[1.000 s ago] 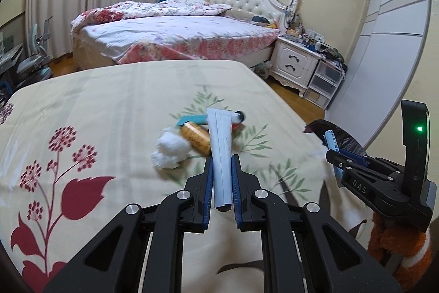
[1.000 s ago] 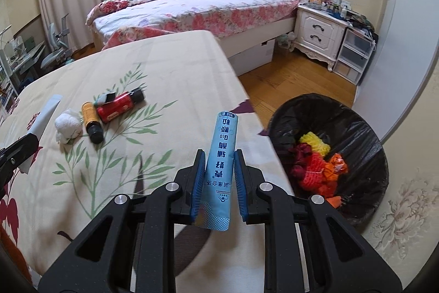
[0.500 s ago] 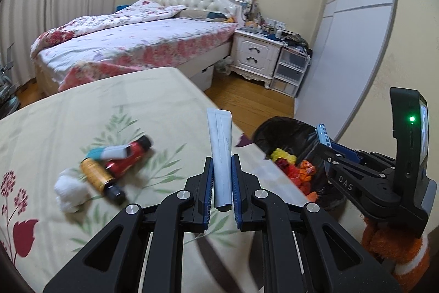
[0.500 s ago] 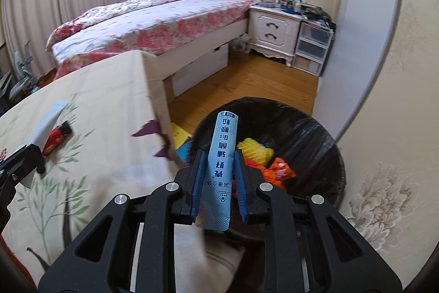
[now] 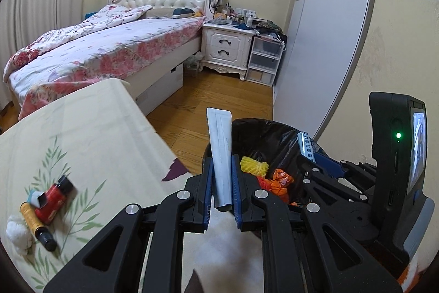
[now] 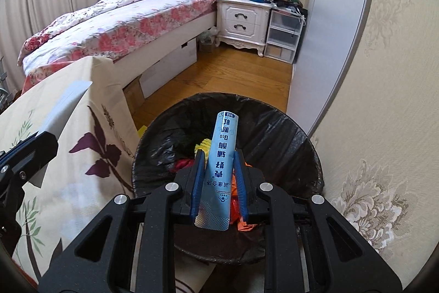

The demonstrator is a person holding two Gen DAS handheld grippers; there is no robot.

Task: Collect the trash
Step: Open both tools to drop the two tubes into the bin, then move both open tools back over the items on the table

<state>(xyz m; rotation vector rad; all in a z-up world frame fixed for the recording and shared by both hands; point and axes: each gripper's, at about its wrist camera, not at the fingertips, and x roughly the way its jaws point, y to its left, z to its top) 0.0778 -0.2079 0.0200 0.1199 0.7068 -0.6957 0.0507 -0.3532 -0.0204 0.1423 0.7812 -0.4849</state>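
right hand-held gripper (image 6: 219, 183) clamped on light-blue printed tube (image 6: 221, 155) over black-lined round bin (image 6: 288, 128) | left hand-held gripper (image 5: 222, 180) clamped on flat grey-white tube (image 5: 221, 150) near rim | risk: left release falls outside

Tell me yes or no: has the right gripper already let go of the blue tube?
No, the right gripper is shut on the blue tube, holding it above the black-lined trash bin.

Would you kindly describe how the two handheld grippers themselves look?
Both the left gripper and right gripper are matte black, with cut-out linkage arms, silver round bolts and blue-padded fingers. The right one carries an upright black module with a green light and a small screen.
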